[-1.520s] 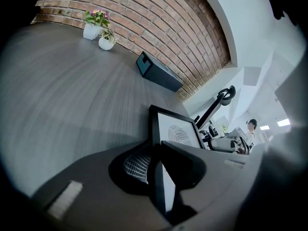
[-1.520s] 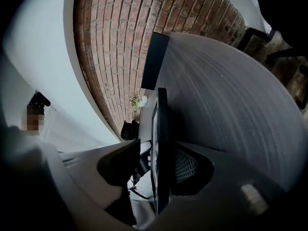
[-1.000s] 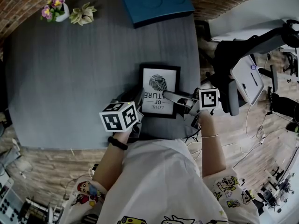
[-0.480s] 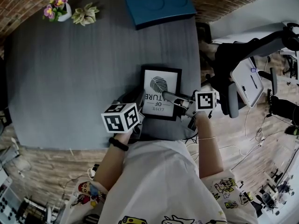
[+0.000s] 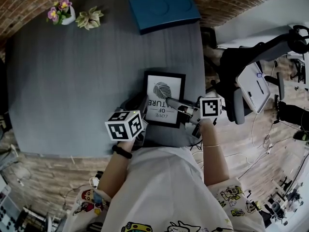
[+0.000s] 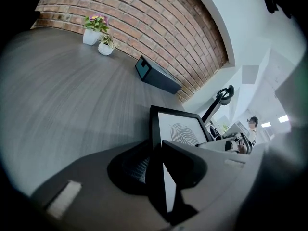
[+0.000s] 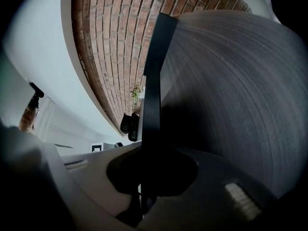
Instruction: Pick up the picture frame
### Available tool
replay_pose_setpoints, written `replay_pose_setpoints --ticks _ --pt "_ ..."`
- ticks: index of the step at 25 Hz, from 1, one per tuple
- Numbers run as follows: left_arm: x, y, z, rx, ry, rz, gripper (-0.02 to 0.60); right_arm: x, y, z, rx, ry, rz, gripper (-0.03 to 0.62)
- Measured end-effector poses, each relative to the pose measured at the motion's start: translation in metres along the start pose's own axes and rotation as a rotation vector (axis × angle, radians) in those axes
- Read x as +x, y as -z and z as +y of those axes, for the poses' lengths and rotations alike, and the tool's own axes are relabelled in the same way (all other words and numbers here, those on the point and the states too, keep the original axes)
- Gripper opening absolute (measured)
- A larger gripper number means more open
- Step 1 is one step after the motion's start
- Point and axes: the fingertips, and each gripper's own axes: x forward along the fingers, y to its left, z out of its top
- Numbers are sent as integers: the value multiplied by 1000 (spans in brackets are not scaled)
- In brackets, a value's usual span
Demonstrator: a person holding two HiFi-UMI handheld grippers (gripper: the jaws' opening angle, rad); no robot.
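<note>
The picture frame (image 5: 164, 88) has a black border and a fingerprint print, and it sits at the near edge of the grey table (image 5: 72, 81). My left gripper (image 5: 144, 108) has the frame's left edge (image 6: 180, 129) between its jaws. Those jaws are opening, but I see no gap at the pads. My right gripper (image 5: 170, 101) comes in from the right and is shut on the frame's right edge. In the right gripper view that edge (image 7: 154, 81) rises as a thin dark bar from the right gripper (image 7: 144, 162). The left gripper (image 6: 156, 153) straddles the border.
A blue box (image 5: 164, 7) lies at the table's far edge. Two small flower pots (image 5: 63, 12) stand at the far left corner. An office chair (image 5: 251, 66) stands right of the table. The table's near edge runs just under both grippers.
The right gripper's cube has shifted slightly left, toward the frame. The left gripper and the frame stay about where they were.
</note>
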Motion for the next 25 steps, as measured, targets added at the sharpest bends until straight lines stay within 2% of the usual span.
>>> replay_pose_setpoints --ticks 17,22,25 --pt "-50 -43 -8 77 -15 -185 92 -10 -7 35 -135 34 -16 12" --pt "-68 -54 -19 99 3 -244 91 -15 -9 54 -234 35 -35 12" --pt "-80 -61 -24 120 9 -280 89 -21 -12 60 -315 65 -50 12"
